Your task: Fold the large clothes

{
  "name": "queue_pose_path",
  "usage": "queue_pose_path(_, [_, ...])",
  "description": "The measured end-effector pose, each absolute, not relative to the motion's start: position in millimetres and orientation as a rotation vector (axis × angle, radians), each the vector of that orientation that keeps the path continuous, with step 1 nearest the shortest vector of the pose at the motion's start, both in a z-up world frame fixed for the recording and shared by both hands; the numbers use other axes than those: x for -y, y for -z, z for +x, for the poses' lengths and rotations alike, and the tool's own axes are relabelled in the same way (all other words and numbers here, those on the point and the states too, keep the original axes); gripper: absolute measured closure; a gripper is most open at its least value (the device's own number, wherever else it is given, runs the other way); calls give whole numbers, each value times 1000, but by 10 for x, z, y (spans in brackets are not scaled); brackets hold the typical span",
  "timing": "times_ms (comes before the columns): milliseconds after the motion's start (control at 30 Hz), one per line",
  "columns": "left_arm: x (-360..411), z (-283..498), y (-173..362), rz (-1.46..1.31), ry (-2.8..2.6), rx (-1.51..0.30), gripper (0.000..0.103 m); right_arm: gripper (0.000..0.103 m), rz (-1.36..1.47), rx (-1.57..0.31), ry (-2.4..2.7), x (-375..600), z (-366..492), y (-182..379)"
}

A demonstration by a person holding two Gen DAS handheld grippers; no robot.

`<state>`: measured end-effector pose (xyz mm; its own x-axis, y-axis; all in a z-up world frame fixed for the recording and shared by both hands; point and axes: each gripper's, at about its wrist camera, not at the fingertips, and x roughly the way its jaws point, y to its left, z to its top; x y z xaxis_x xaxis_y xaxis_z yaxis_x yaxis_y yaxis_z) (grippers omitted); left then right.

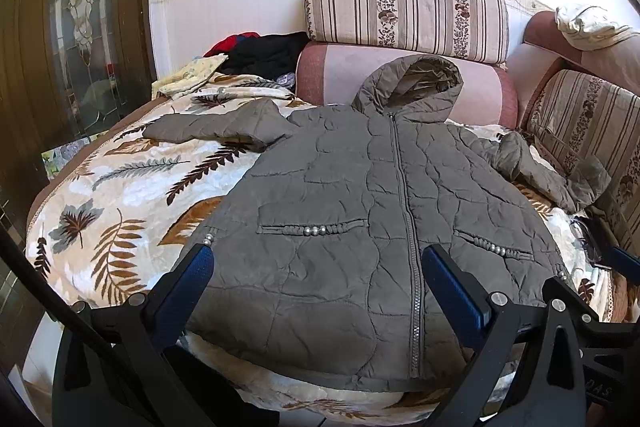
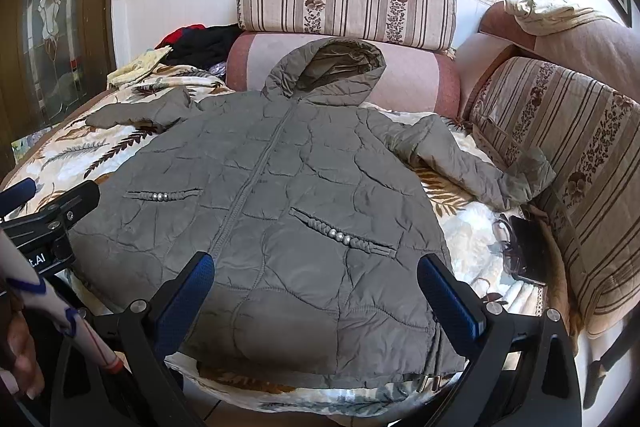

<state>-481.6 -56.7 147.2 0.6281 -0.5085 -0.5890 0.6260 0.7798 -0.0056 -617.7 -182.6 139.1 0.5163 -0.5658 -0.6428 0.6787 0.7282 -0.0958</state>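
Corner sofa in a room w/ white wall, the seat is covered by a leaf-print blanket (image 1: 120, 187), striped cushions (image 1: 404, 7) at the back. On the blanket lies the grey quilted hooded jacket (image 1: 340, 207), front side up, zipped, spread flat. Its long axis goes from the hem, at the near edge of the seat, to the hood (image 1: 412, 83), which leans on the backrest far away. One sleeve (image 1: 216, 127) goes out to the left, the other sleeve (image 2: 472, 163) to the right, towards the side cushions.

Left gripper (image 1: 316, 267) & right gripper (image 2: 316, 275) both hover just before the hem, jaws spread wide, holding nothing. Left one is at the left half of the hem, right one at the right half near the pocket (image 2: 340, 235).

So each sleeve is far ahead & outward from its own side gripper. Prob. the left sleeve is for the left gripper and the right sleeve for the right; folding is not yet begun.
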Motion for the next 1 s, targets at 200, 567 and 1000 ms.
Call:
queue_pose_path(200, [548, -4911, -1553, 221, 646, -584, 0, 0, 191, -722, 743, 1820, -6201, -1423])
queue_pose_path(567, [764, -4842, -1458, 255, 669, -600, 0, 0, 237, -729, 742, 1985, -6197, -1344])
queue_pose_path(1000, [1149, -4476, -1175, 295, 689, -649, 0, 0, 377, -774, 789, 2546, -6205, -1042])
